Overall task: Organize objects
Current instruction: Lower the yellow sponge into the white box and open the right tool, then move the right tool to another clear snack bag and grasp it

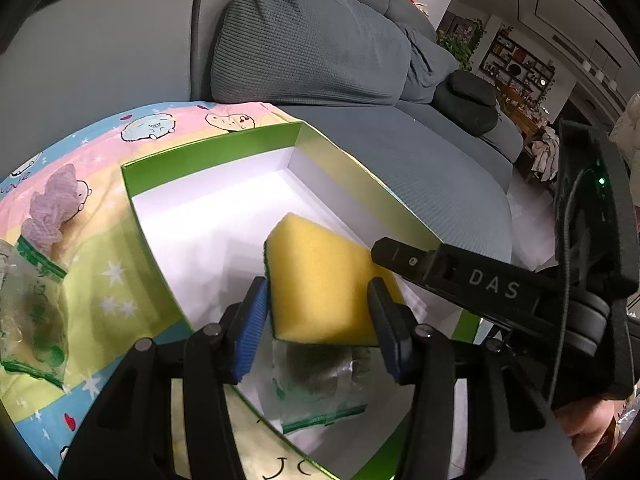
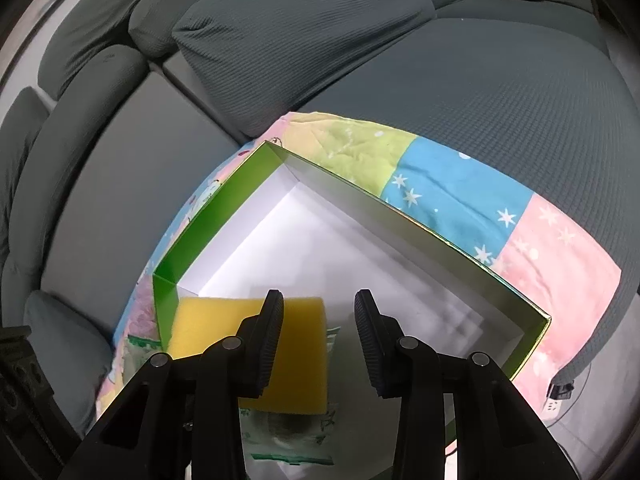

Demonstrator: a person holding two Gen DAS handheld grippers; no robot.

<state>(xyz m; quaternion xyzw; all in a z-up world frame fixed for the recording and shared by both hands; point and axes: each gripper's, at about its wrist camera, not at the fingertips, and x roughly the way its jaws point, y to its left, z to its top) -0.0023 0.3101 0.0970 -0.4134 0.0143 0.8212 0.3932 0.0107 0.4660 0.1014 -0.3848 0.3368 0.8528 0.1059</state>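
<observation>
Left wrist view: left gripper (image 1: 320, 312) squeezes the sponge (image 1: 320, 280) over the box (image 1: 208, 216); light, soft, best held mid-sides. Right gripper (image 2: 318, 340) part-open, empty.

left tool (image 1: 320, 320): black, blue ribbed pads | right tool (image 2: 320, 336): black, ribbed pads, "DAS" marking

Yellow sponge (image 1: 320, 280) (jaws-held) over box (image 1: 208, 152)

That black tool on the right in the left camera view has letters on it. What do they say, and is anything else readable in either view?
"DAS": white letters on the right gripper, along its black arm.
Green print on the clear bag in the box: too blurred to read.
Cartoon blanket: drawings only, no readable words.
</observation>
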